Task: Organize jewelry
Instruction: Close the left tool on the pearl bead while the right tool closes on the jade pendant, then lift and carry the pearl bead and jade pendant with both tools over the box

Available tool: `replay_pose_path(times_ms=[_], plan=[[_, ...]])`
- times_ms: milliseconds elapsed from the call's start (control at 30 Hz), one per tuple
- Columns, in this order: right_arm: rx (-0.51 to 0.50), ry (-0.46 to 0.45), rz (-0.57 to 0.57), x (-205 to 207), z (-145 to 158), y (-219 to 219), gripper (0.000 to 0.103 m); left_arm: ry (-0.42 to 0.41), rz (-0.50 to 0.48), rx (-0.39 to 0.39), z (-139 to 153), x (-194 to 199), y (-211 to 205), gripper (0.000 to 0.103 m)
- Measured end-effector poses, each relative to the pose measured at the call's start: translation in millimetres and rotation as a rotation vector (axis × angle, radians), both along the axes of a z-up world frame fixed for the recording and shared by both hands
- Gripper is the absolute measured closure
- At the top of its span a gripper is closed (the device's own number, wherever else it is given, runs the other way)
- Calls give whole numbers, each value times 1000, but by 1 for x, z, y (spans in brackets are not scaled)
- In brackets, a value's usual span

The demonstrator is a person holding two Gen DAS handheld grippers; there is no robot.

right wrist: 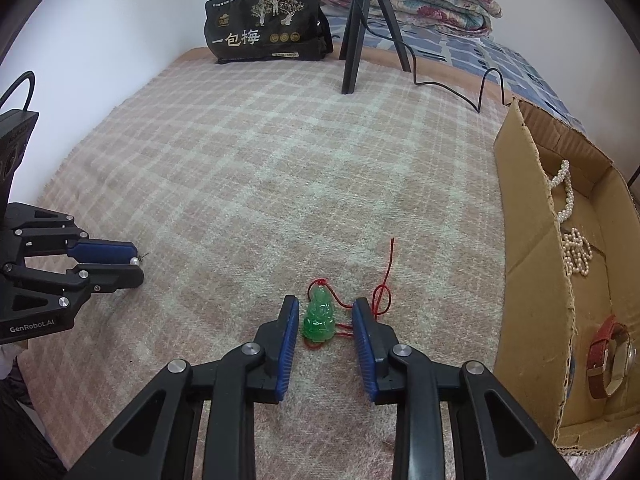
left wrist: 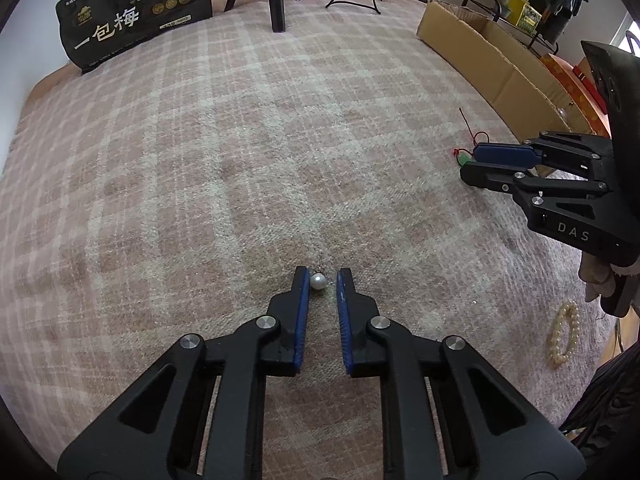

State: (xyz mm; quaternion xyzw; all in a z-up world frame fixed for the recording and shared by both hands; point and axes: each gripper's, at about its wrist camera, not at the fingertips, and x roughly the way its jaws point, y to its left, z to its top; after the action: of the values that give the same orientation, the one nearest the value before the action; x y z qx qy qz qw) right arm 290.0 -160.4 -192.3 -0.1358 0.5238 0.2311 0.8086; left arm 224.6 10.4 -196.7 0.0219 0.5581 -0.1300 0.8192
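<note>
**Jewelry sorting, roughly halfway**

Left wrist view: left gripper (left wrist: 323, 280) is nearly closed around a pearl earring (left wrist: 318, 281) on the plaid blanket (left wrist: 240, 160), which touches only one pad. A bead bracelet (left wrist: 565, 333) is still loose.

Right wrist view: right gripper (right wrist: 326, 318) is partly open around the green pendant (right wrist: 318, 317), not pinching. The cardboard box (right wrist: 532, 264) already holds pearl strands (right wrist: 574, 236) and a watch (right wrist: 610, 356).

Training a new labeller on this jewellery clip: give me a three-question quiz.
1. True or false: the small white pearl earring lies in the brown cardboard box.
2. Between the right gripper jaws: A green carved pendant on red cord, B brown-strap wristwatch, or C cream bead bracelet?
3. Name one item in the box.
Key: 1 false, the earring is on the pink checked blanket; 2 A; 3 white pearl necklace or wristwatch.
</note>
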Motion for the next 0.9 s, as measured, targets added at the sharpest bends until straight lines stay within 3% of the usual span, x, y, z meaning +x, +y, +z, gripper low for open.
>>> replay_pose_path(times_ms=[300, 433, 900], plan=[[-21, 8, 7, 1, -4, 3, 79, -3, 12, -6, 1, 1, 1, 97], [-22, 14, 15, 0, -4, 5, 88, -7, 27, -16, 4, 1, 4, 97], [29, -47, 4, -13, 27, 1, 89, -54, 40, -64, 30, -2, 4, 97]])
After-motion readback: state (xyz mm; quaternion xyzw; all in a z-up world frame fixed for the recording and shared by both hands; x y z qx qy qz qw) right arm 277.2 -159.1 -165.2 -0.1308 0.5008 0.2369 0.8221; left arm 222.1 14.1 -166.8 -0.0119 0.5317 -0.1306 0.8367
